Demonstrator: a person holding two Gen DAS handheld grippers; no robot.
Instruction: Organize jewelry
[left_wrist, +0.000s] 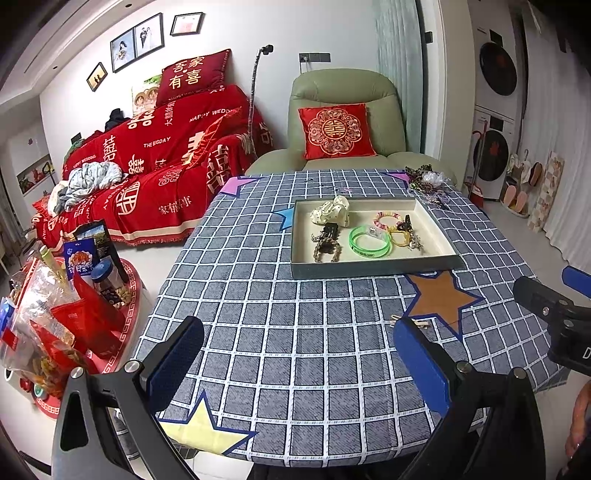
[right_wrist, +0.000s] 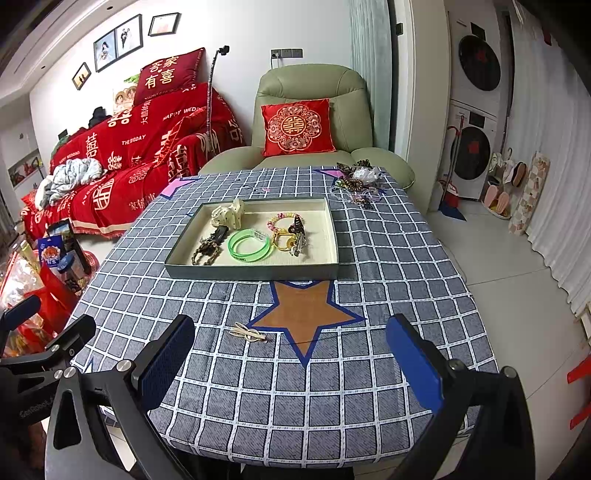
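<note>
Right wrist view has both grippers low over the near edge of the table (right_wrist: 369, 398), and the right gripper (right_wrist: 291, 363) has its fingers spread wide with nothing between them. Same story in the left wrist view: the left gripper (left_wrist: 299, 365) hangs there, fingers wide and empty. The landmark is the tray (right_wrist: 251, 271) in the middle of the checked cloth, already carrying a green bangle (right_wrist: 248, 245), a yellow ring-shaped piece (right_wrist: 282, 242), a beaded bracelet (right_wrist: 282, 219), a cream hair claw (right_wrist: 231, 214) and a braided cord piece (right_wrist: 205, 253). Still outside it: a pale hair clip (right_wrist: 248, 333) lying flat on the cloth in front of the tray, just at the left point of the brown star (right_wrist: 303, 314), and a tangled heap of hair ties and bracelets (right_wrist: 356, 184) behind the tray's far right corner. My read is that the clip is the piece to go for, since it sits closest to the right gripper. It is thin and flat, so come down steeply, straddle it across its narrow width, press the tips into the cloth and close slowly, taking care not to bunch the fabric. Then lift clear over the tray's near wall and set it down in the bare patch near that wall, away from the bangle.
</note>
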